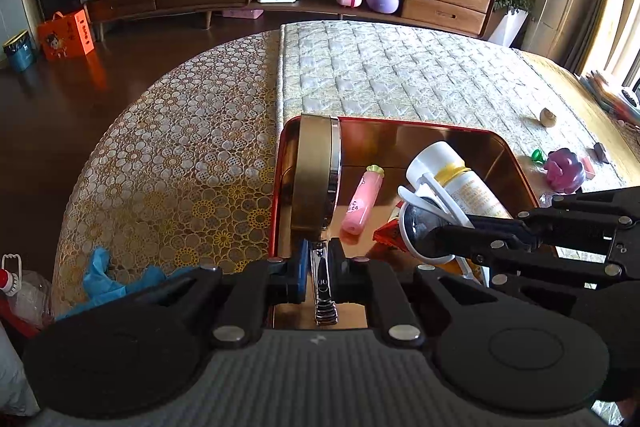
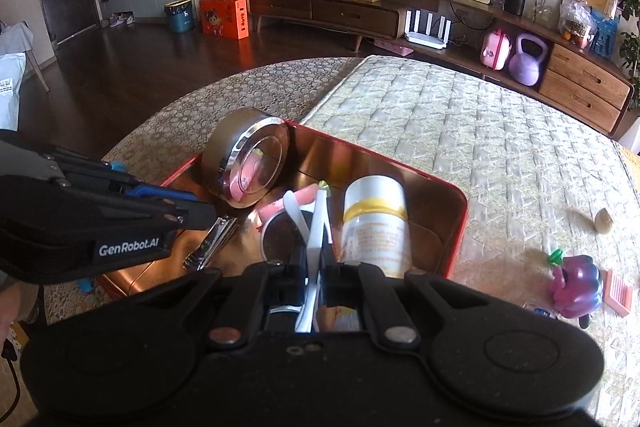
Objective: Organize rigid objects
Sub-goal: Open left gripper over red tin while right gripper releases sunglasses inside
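A red tin tray [image 1: 400, 125] [image 2: 460, 203] with a shiny gold inside sits on the table. In it are a round gold tin [image 1: 316, 175] [image 2: 244, 163] on edge, a pink tube [image 1: 362, 201], a white and yellow bottle [image 1: 460, 183] [image 2: 376, 227] and a red packet [image 1: 388, 233]. My left gripper [image 1: 320, 259] [image 2: 212, 223] is shut on a metal nail clipper [image 1: 322, 287] [image 2: 212, 241] over the tray's near left part. My right gripper [image 2: 314, 263] [image 1: 432, 231] is shut on white-framed sunglasses [image 2: 316, 223] [image 1: 420, 211] over the tray.
On the quilted mat [image 1: 400, 75] to the right lie a purple toy [image 1: 566, 171] [image 2: 578, 291], a green piece [image 2: 556, 255], a small beige shell-like thing [image 2: 604, 221] and a pink ridged block [image 2: 618, 293]. A blue glove [image 1: 104, 279] lies at the table's left edge.
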Demonstrator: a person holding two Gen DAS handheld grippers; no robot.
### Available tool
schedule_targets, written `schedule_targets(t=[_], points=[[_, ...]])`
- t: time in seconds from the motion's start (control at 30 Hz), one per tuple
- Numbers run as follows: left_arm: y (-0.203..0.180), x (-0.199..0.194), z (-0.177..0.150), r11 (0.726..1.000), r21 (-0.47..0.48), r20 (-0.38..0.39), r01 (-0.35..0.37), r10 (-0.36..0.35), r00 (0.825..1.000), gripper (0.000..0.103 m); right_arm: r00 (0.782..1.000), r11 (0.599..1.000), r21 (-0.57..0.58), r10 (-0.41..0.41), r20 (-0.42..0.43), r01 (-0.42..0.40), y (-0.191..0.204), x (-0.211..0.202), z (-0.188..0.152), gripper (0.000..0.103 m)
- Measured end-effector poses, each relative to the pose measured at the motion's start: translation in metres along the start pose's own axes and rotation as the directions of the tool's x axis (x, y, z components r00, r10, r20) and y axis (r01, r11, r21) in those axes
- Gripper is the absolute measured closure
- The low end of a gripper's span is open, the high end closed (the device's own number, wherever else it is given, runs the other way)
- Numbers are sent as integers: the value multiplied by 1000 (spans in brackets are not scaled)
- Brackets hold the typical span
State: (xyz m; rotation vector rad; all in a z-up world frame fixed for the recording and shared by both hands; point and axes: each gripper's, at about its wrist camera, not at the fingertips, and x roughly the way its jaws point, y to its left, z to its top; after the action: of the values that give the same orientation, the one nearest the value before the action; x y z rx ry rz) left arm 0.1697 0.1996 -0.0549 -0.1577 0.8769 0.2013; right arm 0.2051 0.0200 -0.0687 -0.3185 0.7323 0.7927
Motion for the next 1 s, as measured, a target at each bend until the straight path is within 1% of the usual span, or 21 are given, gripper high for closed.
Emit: schedule_targets(t=[0.1,0.23,0.4,0.53,0.6,0.67,0.9,1.0], points=[[1,4,2,1000,-13,2,9,-9,1000,93,1000,1000,-15,-10,-12,10,1,5,1,96],[0,6,2,1000,-16,-1,15,-15,1000,93,1000,1000,-15,-18,-23,18,3,9,1,92],[-1,7,2,999,-36,-11,20,-21,1000,93,999,1000,25,0,-45,1,-1,6,0,83],[-3,5,1,999,-40,-12,17,-18,1000,93,999,999,36,17,-46,-15,-1,-1,-3,77],[-5,3,-1,999,-37,-12,17,-17,1000,93,999,999,44,27,-41,-26,-1,-7,-5,73],[-6,0,-2,999,-39,-9,20,-20,1000,93,999,998,49,38,-34,-36,-1,-12,-8,66],[-14,-13,-5,999,-29,7,24,-23,1000,92,999,997,67,40,-20,-38,-2,-30,-14,62],[-20,-20,-6,1000,-13,18,18,-18,1000,92,999,996,80,43,-7,-42,-5,-40,-16,57]])
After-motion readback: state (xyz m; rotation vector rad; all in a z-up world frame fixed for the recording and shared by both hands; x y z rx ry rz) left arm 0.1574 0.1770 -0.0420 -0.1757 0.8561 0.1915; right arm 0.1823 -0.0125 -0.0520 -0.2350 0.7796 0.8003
